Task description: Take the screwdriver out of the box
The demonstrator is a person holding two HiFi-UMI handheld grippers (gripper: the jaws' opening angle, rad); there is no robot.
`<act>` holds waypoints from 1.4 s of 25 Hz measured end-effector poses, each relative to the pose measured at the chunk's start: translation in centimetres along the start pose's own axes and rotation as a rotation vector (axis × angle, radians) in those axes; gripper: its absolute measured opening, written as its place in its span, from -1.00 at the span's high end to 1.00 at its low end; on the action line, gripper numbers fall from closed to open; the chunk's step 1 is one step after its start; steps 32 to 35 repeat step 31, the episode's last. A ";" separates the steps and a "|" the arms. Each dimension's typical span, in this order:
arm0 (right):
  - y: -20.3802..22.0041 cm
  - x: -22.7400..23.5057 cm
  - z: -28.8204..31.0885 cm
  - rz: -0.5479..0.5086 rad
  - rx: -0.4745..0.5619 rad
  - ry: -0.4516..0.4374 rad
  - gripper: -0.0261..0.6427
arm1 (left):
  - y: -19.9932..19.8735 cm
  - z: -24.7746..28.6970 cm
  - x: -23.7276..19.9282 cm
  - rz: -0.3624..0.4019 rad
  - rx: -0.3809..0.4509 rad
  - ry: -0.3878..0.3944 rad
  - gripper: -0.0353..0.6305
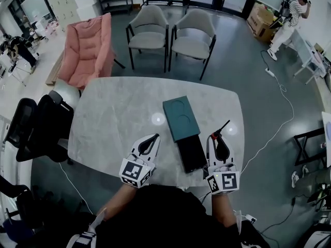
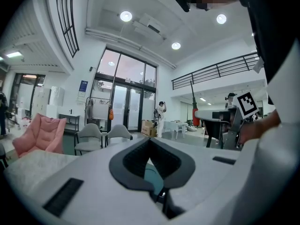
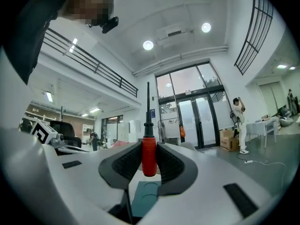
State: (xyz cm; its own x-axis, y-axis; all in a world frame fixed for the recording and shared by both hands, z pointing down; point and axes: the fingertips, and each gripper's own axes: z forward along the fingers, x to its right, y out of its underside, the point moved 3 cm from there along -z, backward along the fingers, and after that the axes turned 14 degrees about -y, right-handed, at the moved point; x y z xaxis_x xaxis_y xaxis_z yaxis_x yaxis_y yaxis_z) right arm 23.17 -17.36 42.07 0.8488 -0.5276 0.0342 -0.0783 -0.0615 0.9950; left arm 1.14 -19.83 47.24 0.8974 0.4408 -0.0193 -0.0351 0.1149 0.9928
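Observation:
The box lies on the marble table: a teal lid with two round dents, and a black inner tray slid out toward me. My right gripper hovers just right of the tray, shut on the screwdriver. In the right gripper view, the red handle is clamped between the pads and the black shaft points straight up, with the teal lid below. My left gripper hangs left of the tray, shut and empty; its tips meet in the left gripper view.
Two grey chairs and a pink armchair stand beyond the table's far edge. A black office chair sits at the left. A person stands far off at the back right. A white cable runs across the floor at the right.

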 end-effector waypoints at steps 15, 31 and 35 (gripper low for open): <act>-1.5 -0.5 0.7 -0.077 0.005 -0.013 0.58 | -0.5 -0.8 -1.1 -0.018 0.014 -0.060 0.88; -1.0 -0.4 0.9 -0.082 -0.009 -0.015 0.58 | -0.6 -0.4 -0.9 -0.011 0.022 -0.052 0.88; -1.0 -0.4 0.9 -0.082 -0.009 -0.015 0.58 | -0.6 -0.4 -0.9 -0.011 0.022 -0.052 0.88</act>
